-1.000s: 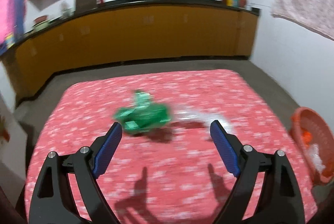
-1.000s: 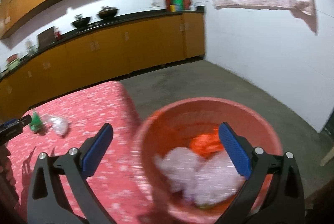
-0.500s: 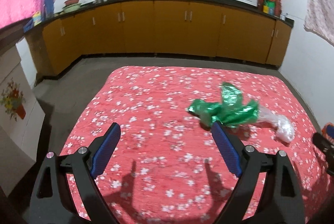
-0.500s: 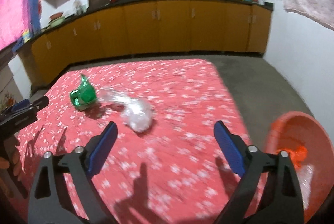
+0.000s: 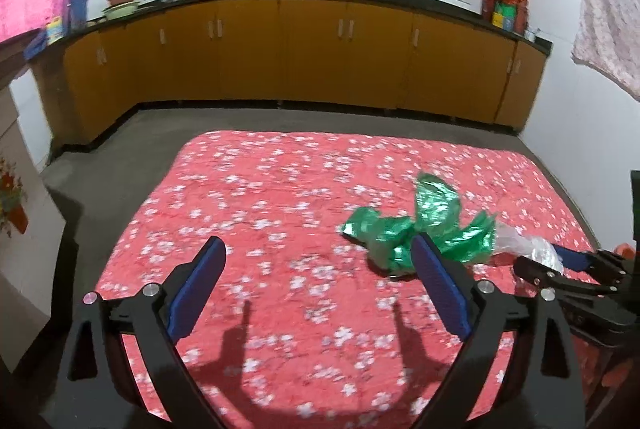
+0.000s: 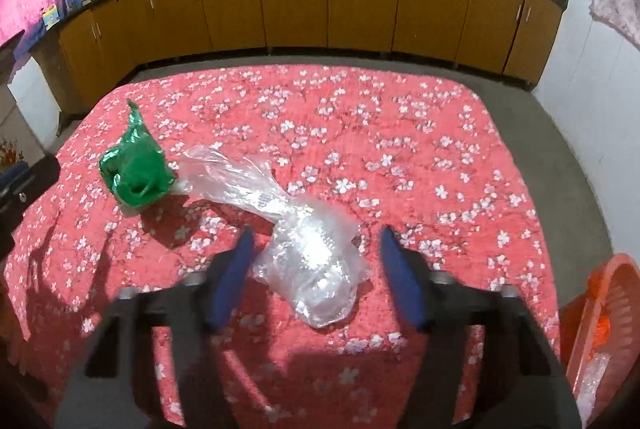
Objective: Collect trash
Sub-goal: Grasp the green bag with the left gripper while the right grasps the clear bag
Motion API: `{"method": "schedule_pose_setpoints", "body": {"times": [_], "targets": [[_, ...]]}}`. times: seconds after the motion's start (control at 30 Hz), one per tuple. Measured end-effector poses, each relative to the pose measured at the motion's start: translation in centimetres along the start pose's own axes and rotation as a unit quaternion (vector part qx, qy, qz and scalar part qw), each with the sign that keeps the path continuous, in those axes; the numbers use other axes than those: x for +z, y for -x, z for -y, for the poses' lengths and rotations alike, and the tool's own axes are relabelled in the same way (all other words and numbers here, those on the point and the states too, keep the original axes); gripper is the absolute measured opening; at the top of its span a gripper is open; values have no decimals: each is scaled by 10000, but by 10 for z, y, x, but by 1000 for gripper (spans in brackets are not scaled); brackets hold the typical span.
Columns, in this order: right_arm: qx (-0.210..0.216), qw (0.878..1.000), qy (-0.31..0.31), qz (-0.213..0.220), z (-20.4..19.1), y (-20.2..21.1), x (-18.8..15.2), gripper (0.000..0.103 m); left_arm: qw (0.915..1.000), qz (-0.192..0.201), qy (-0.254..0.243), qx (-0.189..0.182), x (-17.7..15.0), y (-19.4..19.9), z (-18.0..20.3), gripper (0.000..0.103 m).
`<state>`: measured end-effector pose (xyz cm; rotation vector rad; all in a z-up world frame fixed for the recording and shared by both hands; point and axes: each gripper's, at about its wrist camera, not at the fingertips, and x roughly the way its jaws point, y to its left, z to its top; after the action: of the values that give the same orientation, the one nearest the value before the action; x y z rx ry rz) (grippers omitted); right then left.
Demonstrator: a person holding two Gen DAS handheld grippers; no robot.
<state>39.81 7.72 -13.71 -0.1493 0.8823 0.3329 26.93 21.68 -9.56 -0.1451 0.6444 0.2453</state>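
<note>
Two bits of trash on the red floral bench point(image 6: 420, 133): one green wrapper point(image 6: 134, 169) far left, one clear plastic bag point(image 6: 308, 253) beside it. Right gripper point(image 6: 316, 269) low, fingers apart either side of the bag. Left gripper point(image 5: 316, 281) empty, fingers spread. One orange basket point(image 6: 600, 325) near right

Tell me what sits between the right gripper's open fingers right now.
The crumpled clear plastic bag, lying on the red floral cloth, sits between the right gripper fingers, which are open and not closed on it. The right wrist view shows this.
</note>
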Motion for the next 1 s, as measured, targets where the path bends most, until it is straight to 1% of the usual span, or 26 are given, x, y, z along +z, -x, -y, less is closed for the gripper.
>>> {"method": "schedule_pose_setpoints", "body": {"times": [0.03, 0.13, 0.33, 0.4, 0.5, 0.63, 0.67, 0.7, 0.8, 0.93, 1.0], "targets": [[35, 10000, -43, -74, 3, -2, 0, 39, 10000, -34, -61, -63, 0, -3, 5, 93], [59, 9998, -200, 33, 11, 4, -5, 35, 9996, -60, -204, -159, 1, -8, 18, 97], [-36, 9975, -692, 130, 41, 20, -19, 34, 9977, -185, -562, -338, 3, -20, 47, 98], [-37, 9963, -847, 108, 51, 22, -23, 34, 9969, -238, -688, -300, 4, -26, 56, 98], [-19, 9949, -1003, 81, 62, 21, -26, 34, 9957, -412, -816, -141, 6, -39, 65, 98], [25, 9942, -1075, 77, 68, 19, -28, 34, 9944, -612, -843, -201, 7, -53, 70, 98], [32, 9942, -1077, 78, 69, 18, -28, 34, 9937, -691, -850, -240, 8, -58, 71, 94], [38, 9942, -1076, 79, 69, 18, -28, 34, 9934, -733, -841, -263, 8, -60, 71, 87], [49, 9943, -1066, 83, 67, 20, -30, 34, 9926, -870, -782, -314, 10, -68, 70, 76], [63, 9940, -1085, 85, 67, 21, -31, 34, 9926, -935, -682, -381, 10, -71, 66, 67], [56, 9941, -1080, 83, 67, 21, -32, 34, 9927, -940, -652, -386, 11, -71, 64, 58]]}}
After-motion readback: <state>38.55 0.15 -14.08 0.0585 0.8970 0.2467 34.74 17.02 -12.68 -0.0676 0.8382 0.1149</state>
